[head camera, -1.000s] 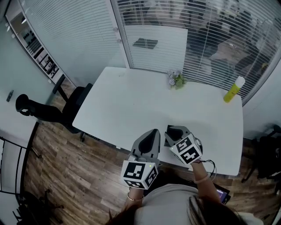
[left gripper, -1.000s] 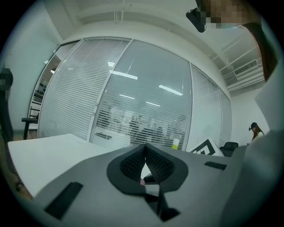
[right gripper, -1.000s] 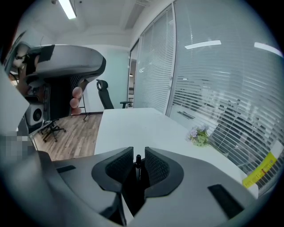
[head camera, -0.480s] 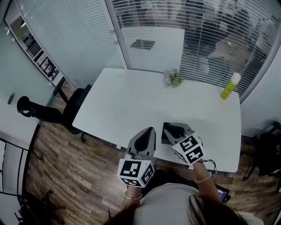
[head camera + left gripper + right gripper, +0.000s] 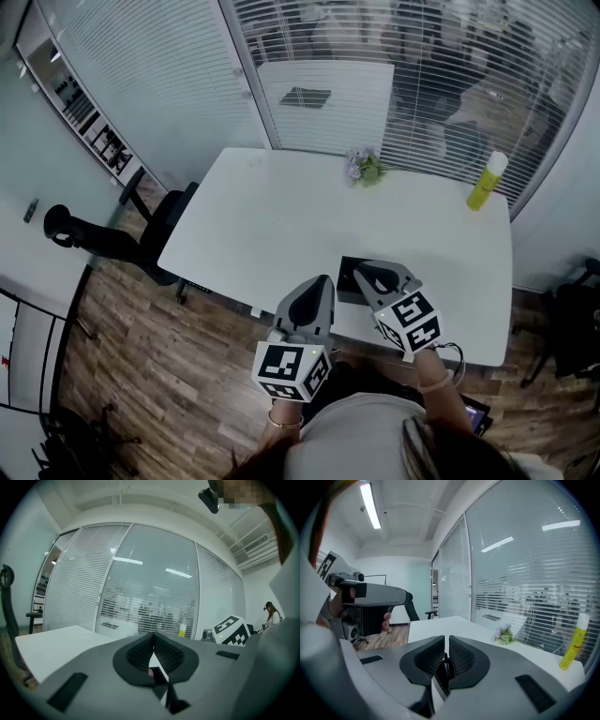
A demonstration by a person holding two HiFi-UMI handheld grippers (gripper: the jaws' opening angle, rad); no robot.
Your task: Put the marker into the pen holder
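Observation:
A black box-shaped pen holder (image 5: 346,277) sits near the front edge of the white table (image 5: 281,216). My right gripper (image 5: 377,273) hovers just right of it with its jaws together and nothing seen between them. My left gripper (image 5: 322,282) is beside it on the left, at the table's front edge, also shut. In the left gripper view the pads (image 5: 140,651) meet, and a dark shape (image 5: 158,677) shows low in the gap. In the right gripper view the pads (image 5: 461,656) are closed. I cannot make out the marker in any view.
A small bunch of flowers (image 5: 364,169) and a yellow bottle (image 5: 483,183) stand at the table's far side by the blinds. A black office chair (image 5: 112,239) is left of the table. A wood floor lies below the front edge.
The head view has shifted a little. My right gripper has eased slightly to the right, so more of the black pen holder shows. The left gripper has barely moved.

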